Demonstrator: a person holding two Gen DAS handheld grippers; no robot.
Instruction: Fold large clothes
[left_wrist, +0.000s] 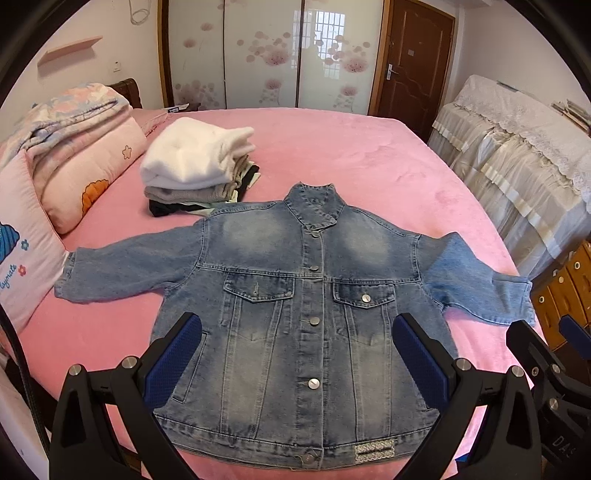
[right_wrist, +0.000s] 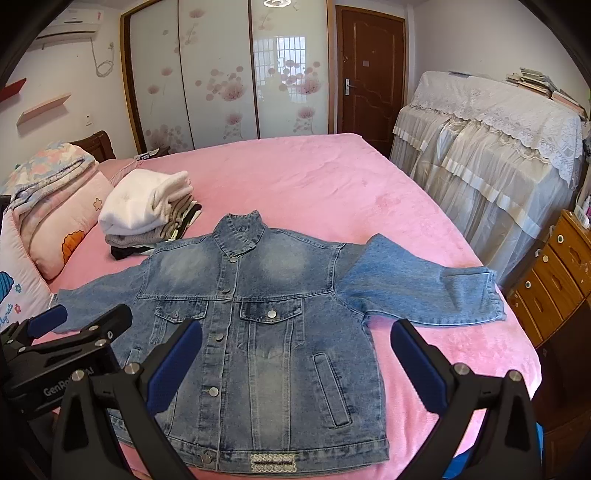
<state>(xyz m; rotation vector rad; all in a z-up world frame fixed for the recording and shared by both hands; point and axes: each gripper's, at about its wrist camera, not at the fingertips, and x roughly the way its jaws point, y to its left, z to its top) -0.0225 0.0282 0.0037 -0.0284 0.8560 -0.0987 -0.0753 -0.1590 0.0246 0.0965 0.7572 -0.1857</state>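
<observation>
Faded blue denim jacket (left_wrist: 295, 314) on plain pink bedspread (left_wrist: 369, 158).

garment: denim jacket (left_wrist: 314, 325) (right_wrist: 258, 332), faded light blue with paler washed patches at the chest
pose: spread flat, front side up, collar standing at the far end, hem nearest the cameras
closure: buttoned down the middle with metal buttons
pockets: two flapped chest pockets, two slanted side pockets
sleeves: both stretched outward, one to each side
hem detail: small patterned patch by the bottom button
location: lying on the pink bed (left_wrist: 369, 158) (right_wrist: 314, 177)
</observation>
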